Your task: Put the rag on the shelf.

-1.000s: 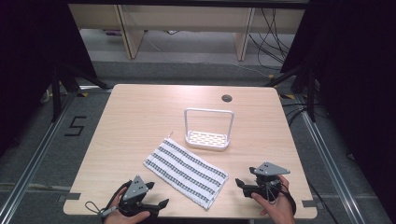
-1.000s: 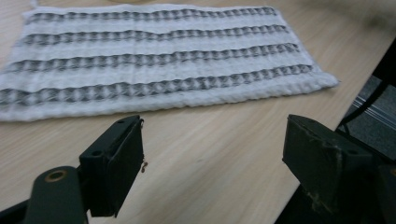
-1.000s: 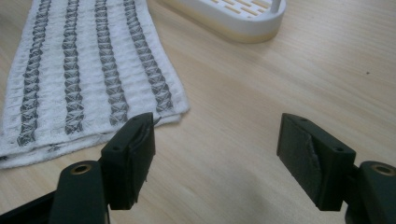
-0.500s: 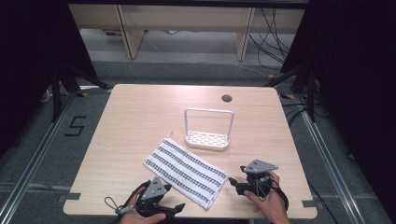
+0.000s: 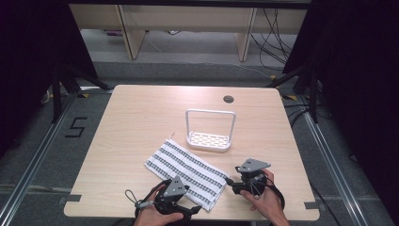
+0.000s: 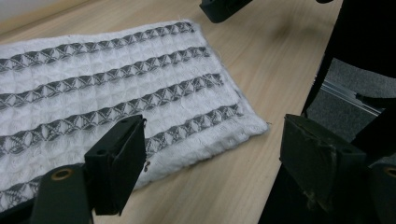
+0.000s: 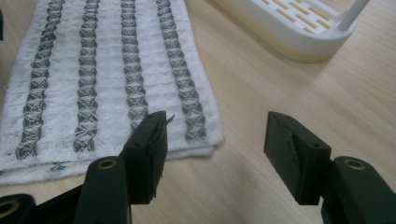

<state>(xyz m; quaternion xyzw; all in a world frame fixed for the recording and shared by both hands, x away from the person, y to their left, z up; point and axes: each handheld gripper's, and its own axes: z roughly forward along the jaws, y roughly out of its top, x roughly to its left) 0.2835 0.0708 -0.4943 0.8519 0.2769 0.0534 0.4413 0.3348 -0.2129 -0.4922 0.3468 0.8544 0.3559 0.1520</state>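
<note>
Sitting clear beyond the towel, the white rack blocks nothing. Since a second ago the left gripper has slid in along the table edge to the towel's near corner, jaws wide, nothing held. The right gripper, jaws just narrowing yet empty, straddles the towel's right corner.

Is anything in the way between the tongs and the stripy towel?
No, nothing visible blocks them. The striped towel lies flat on the table, and both the left tongs and the right tongs stand open right at its near corners. The white rack sits behind the towel, out of the way.
</note>
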